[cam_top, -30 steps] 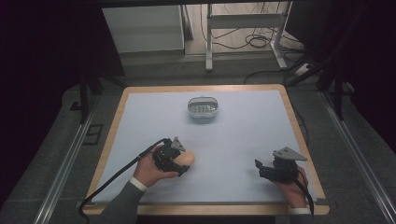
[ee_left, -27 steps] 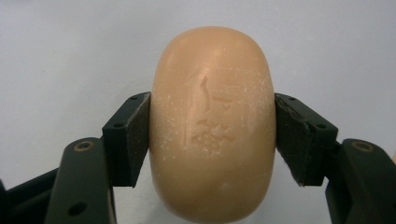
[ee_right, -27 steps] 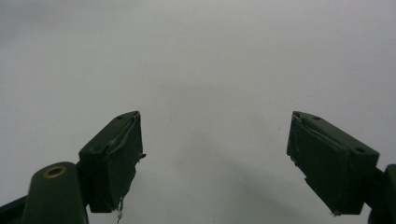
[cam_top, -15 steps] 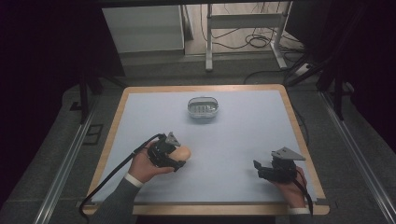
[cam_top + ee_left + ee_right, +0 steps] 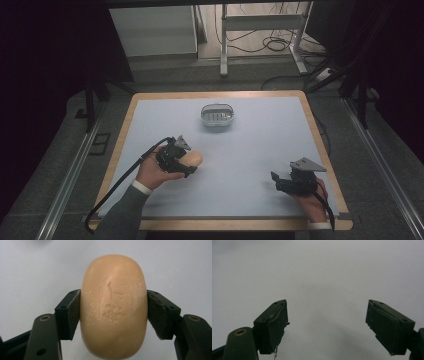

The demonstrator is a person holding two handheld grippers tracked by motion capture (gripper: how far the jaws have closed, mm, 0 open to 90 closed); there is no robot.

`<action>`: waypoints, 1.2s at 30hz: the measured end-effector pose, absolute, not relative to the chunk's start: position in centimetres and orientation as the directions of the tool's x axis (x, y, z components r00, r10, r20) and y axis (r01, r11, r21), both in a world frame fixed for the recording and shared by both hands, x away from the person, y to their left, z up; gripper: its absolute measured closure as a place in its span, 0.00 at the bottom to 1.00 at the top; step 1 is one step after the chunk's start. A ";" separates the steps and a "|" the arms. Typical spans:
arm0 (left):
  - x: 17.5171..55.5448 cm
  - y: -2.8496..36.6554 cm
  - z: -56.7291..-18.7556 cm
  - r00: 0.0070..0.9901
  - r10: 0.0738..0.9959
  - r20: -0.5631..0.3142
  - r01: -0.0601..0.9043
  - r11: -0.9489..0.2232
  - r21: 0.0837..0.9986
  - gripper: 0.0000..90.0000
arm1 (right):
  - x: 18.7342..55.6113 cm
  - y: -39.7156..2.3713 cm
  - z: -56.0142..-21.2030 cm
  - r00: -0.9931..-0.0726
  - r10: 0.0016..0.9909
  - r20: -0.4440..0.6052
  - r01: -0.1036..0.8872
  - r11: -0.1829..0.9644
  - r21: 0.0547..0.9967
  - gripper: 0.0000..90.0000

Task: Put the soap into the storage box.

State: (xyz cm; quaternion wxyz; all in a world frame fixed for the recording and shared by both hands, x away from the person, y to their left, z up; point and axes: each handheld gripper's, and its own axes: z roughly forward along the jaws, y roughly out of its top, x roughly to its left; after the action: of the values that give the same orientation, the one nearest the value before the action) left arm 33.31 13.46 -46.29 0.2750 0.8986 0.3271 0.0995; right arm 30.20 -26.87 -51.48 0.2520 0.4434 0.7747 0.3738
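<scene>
When we look down from the high view, we see the table [image 5: 150, 107], a pale blue top with a wooden rim. A left hand [image 5: 152, 172] comes in from the bottom, its grey sleeve [image 5: 122, 217] slanting up and to the right. It holds the left gripper [image 5: 189, 166], which points to the right and pinches a tan bar of soap [image 5: 192, 159] in the near left part of the table. The gripper's black cable [image 5: 120, 185] loops back toward the near left corner. A right hand [image 5: 312, 200] rests near the right edge and holds the right gripper [image 5: 274, 179], which points left with its jaws spread. A small clear soap dish [image 5: 217, 115] sits in the far middle, well apart from both grippers. We see lots of bare table between the two grippers and between the soap and the dish. The right gripper is close to the right edge and to the near edge.

From the left gripper view, we see the soap [image 5: 113, 305] big and close. One black pad [image 5: 68, 313] presses its left side and the other presses its right side, about halfway along the bar. A faint stamped mark shows on top. Pale table lies behind it.

From the right gripper view, we see the two black fingers [image 5: 272, 323] standing wide apart with nothing between them. Bare pale table lies under them and ahead of them.
</scene>
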 end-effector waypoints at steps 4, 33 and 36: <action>33.7 13.5 -45.8 0.767 0.642 0.003 0.529 -0.634 0.564 0.36 | 30.1 -27.0 -51.3 -0.475 0.878 -0.055 0.496 0.319 0.807 0.20; 36.3 13.1 -44.9 0.769 0.639 0.026 0.523 -0.652 0.549 0.36 | 30.1 -27.1 -51.2 -0.474 0.878 -0.061 0.491 0.322 0.810 0.20; 36.4 13.1 -44.9 0.768 0.640 0.031 0.523 -0.654 0.546 0.36 | 30.0 -27.2 -51.1 -0.471 0.880 -0.061 0.491 0.319 0.811 0.20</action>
State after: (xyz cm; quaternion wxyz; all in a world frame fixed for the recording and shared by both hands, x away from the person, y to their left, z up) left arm 36.41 13.12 -44.93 0.2631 0.9026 0.3221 0.1110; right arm 30.04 -27.19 -51.11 0.2576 0.4449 0.7701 0.3776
